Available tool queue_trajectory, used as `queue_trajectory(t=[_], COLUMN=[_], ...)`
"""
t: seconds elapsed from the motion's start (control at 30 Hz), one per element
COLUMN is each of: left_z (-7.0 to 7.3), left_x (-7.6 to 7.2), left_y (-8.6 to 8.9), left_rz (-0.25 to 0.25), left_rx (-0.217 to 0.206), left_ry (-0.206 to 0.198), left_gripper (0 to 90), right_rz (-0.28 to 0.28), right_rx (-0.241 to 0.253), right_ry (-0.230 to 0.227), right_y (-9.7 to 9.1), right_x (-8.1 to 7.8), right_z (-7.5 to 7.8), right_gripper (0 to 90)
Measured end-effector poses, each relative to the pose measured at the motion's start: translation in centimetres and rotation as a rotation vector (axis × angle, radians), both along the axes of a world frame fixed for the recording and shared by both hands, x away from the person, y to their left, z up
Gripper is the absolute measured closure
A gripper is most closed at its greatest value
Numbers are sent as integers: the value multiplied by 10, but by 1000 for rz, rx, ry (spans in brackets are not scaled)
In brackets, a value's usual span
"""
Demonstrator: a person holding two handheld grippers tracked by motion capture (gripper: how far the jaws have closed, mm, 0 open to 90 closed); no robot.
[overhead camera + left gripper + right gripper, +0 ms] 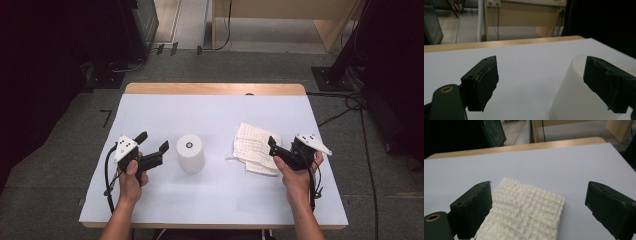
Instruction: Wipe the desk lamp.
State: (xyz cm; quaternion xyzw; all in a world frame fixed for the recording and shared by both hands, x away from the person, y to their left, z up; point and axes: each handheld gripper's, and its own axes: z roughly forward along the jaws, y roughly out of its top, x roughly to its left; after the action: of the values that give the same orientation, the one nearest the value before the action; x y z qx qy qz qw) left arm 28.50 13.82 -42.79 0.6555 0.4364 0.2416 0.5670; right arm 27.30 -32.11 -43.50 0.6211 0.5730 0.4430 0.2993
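A white cylinder [190, 152] with a small ring on its top stands upright near the middle of the white table [215, 110]. My left gripper [155, 139] is just left of it, jaws wide apart and empty; in the left gripper view the cylinder [571, 100] sits behind the right-hand jaw of that gripper [540, 72]. A folded white waffle cloth [252, 145] lies flat at the right. My right gripper [283, 145] hovers at its right edge, open. In the right gripper view the cloth [524, 212] lies below and between the spread jaws of the gripper [539, 192], untouched.
The table's far edge is a wooden strip [215, 89]. Beyond it are grey floor, a pale wooden desk [280, 15] and cables [350, 102]. Dark equipment stands at the back left [135, 25]. A cable hangs from each gripper toward the table's near edge.
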Motion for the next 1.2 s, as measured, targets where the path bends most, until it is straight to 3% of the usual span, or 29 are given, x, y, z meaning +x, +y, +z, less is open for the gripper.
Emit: queue_trajectory(t=[0.07,0.2,0.23,0.33,0.4,0.47,0.53,0.63,0.73,0.77,0.83,0.97,1.2], left_z=[-1,-1,-4,-11,-23,-26,-27,-30,-33,-34,-37,-42,-46], left_x=[0,-7,-12,-15,-15,-13,-13,-16,-18,-19,-20,-16,-8], left_y=[0,-4,-7,-10,-14,-18,-19,-25,-31,-35,-49,-62,-68], left_rz=[-5,-43,-70,-87,-108,-94,-105,-116,-136,-144,-157,-153,-174], left_rx=[-23,-27,-16,6,-3,-7,-10,28,18,33,100,141,144], left_ry=[5,-7,-9,-9,24,58,64,50,48,46,44,59,75], left_gripper=[123,119,113,108,97,94,95,89,73,66,64,61,39], right_rz=[-3,8,23,34,42,35,34,39,48,47,49,42,34], right_rx=[8,7,1,0,-15,-11,-14,-28,-23,-22,-13,-7,-31], right_ry=[14,45,62,80,94,101,107,124,128,137,140,151,193], right_y=[0,4,8,12,15,17,18,24,27,29,31,31,34], right_x=[2,4,4,6,7,8,9,10,12,13,16,22,43], right_z=[-3,-11,-14,-14,-16,-19,-21,-26,-28,-29,-30,-35,-50], right_gripper=[90,110,130,135,135,135,134,134,134,133,134,133,122])
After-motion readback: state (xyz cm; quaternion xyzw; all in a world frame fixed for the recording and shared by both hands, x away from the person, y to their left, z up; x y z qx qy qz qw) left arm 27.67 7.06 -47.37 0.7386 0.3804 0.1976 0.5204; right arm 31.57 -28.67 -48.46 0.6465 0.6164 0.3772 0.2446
